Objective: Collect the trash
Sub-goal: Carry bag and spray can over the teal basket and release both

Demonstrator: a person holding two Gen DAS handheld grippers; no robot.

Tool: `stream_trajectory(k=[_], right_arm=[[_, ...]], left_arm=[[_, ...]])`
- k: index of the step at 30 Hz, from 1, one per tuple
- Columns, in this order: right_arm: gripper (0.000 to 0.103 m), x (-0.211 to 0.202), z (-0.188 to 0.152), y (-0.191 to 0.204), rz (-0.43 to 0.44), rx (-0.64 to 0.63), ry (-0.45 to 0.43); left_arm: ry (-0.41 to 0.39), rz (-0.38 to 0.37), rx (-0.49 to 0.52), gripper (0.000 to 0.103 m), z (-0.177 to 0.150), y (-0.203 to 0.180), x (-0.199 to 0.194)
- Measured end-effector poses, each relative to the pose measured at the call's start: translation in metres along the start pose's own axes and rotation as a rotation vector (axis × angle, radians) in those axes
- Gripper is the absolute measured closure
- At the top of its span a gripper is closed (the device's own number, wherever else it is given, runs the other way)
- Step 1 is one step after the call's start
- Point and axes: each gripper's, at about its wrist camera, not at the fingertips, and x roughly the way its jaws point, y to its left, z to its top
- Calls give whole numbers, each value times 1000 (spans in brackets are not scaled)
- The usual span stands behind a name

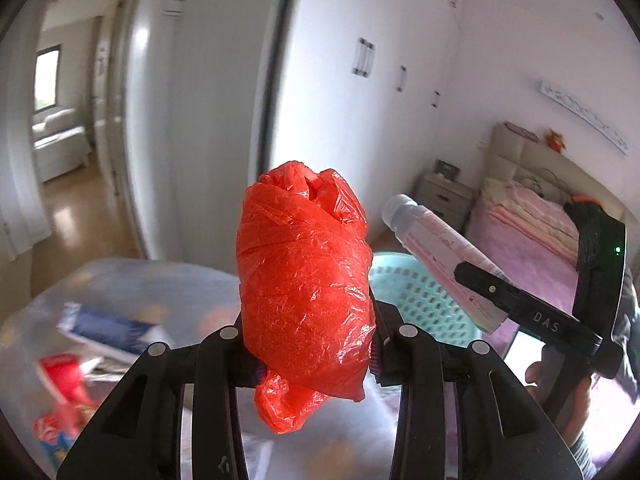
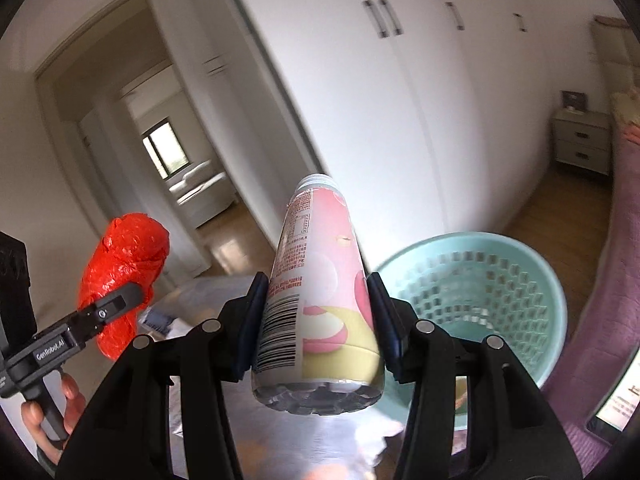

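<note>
closest to me, my left tool [image 1: 308,352] is clamped tight on a crumpled red plastic bag [image 1: 304,280], the bundle standing up out of the jaws with its long axis running away from the camera and a loose tail hanging below the pads. my right tool [image 2: 318,320] grips a pink-labelled drink bottle [image 2: 320,292] near its base, jaws about half spread around the body, the neck pointing forward and up, the ribbed bottom toward the lens. both pieces of trash are lifted clear of any surface.

just beyond the right tool, ahead and a little to its right, stands the pale blue-green perforated basket [image 2: 516,280], mouth open toward me. seen from the left wrist the same basket [image 1: 412,292] peeks out right of the red bag, between my two tools. i judge the bottle hand is the nearer one to the basket, so the bottle needs only a short carry forward and to the right, while the bag has to cross rightward over the clear plastic-covered worktop [image 1: 152,280] littered with packets.

further off are the white wardrobe doors [image 2: 400,100], a bedside cabinet [image 2: 584,140], the pink bed [image 1: 532,236], and an open doorway [image 2: 132,128] onto another room.
</note>
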Motion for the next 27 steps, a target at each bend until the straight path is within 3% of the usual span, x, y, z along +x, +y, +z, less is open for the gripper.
stream_trajectory(k=[11,27], right_arm=[[56,1,-6,-68,-144,118,27],[56,23,-38,-114,-259,204,168]], left_arm=[[153,-143,16,68,-11,-57,91],[332,-166,-4,67,-61,-85,183]])
